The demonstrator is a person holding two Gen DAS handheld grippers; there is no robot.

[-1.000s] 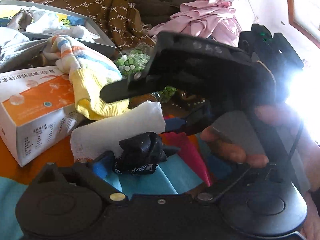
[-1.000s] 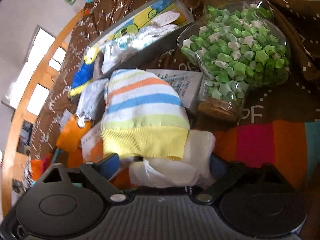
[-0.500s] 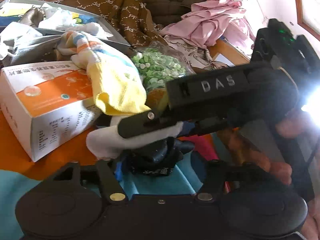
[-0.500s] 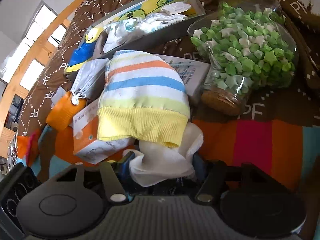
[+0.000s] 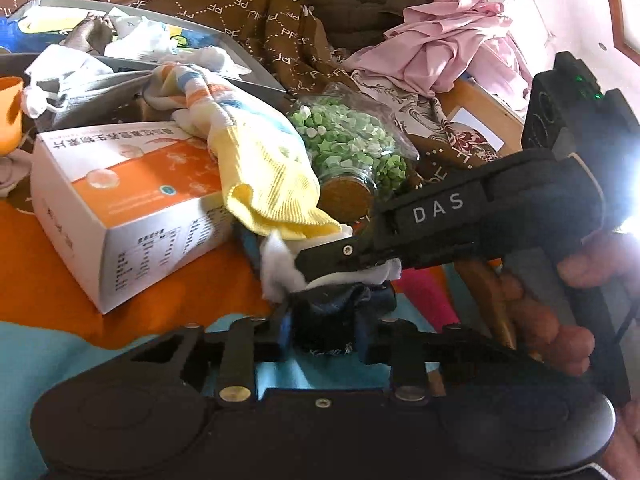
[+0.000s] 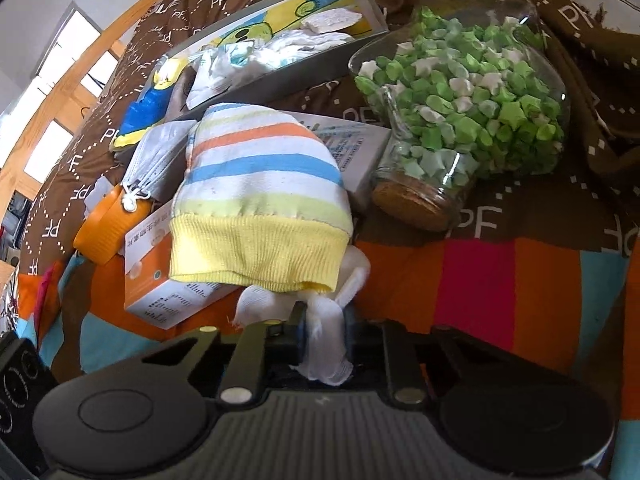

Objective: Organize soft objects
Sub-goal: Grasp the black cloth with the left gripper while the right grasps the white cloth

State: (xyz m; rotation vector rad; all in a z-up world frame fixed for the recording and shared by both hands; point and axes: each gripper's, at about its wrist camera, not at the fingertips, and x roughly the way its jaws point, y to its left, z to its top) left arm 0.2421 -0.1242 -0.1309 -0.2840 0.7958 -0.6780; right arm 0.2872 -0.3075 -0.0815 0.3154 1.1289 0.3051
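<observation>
On the striped blanket, a black cloth [image 5: 324, 312] sits between the fingers of my left gripper [image 5: 323, 334], whose jaws are closing with the pads pressed against it. A white gauzy cloth [image 6: 324, 344] lies just beyond it, touching it. My right gripper [image 6: 324, 336] is shut on that white cloth. In the left wrist view one of its fingers [image 5: 332, 252] reaches in from the right over the white cloth [image 5: 276, 268]. A striped baby hat [image 6: 256, 192] with a yellow band drapes over the white cloth's far end.
An orange and white box [image 5: 120, 208] lies left under the hat. A glass jar of green paper stars [image 6: 460, 112] lies on its side behind. A grey tray [image 6: 280, 76] of small cloths, an orange cup [image 6: 104, 232], a face mask [image 6: 152, 160] and a pink garment [image 5: 452, 40] lie further back.
Both grippers went from wide open to closed: the left on the black cloth, the right on the white cloth. The right gripper came down over the white cloth, bunching it.
</observation>
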